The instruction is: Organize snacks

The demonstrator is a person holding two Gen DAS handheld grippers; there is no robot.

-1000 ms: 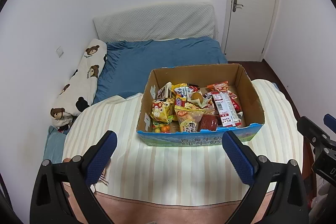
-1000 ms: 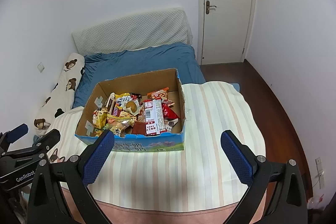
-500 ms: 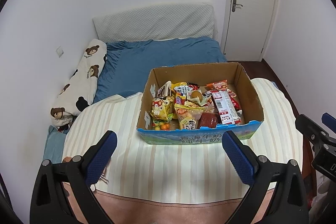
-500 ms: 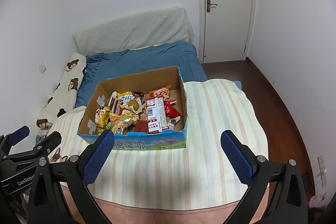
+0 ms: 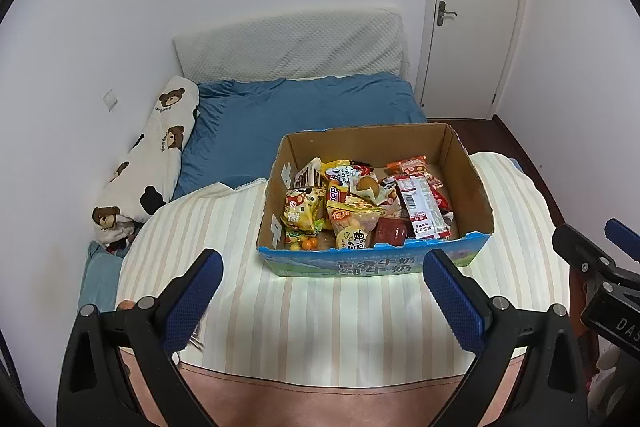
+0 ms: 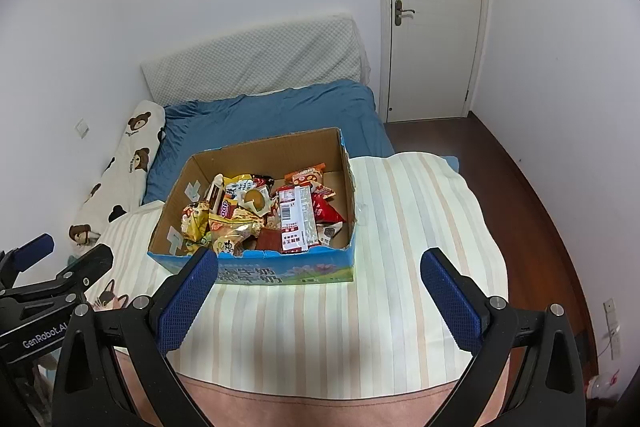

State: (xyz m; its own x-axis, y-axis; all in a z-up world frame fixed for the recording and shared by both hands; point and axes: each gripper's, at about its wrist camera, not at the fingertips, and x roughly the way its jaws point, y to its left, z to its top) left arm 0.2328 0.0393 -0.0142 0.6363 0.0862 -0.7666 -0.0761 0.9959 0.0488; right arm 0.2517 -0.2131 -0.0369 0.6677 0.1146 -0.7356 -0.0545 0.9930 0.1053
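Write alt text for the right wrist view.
An open cardboard box full of snack packets sits on a striped cloth by a blue bed. The right gripper hangs open and empty before it.

Hidden / cut off / illegible:
- Cardboard box [image 5: 468, 179]: near wall hides lower snack packs; box floor mostly covered.
- Snacks [image 5: 360, 203]: piled, overlapping; pkg text too small to read, count n/a.
- Right gripper [image 5: 600, 267] in left wrist view: cut by right edge, only part shows.
- Left gripper [image 6: 52, 267] in right wrist view: cut by left edge.
- Small item [image 5: 127, 305] at near-left of striped cover [image 5: 340, 327], behind left finger: can't ID.
- Bear pillow [image 5: 152, 155]: near end bunched, unclear.
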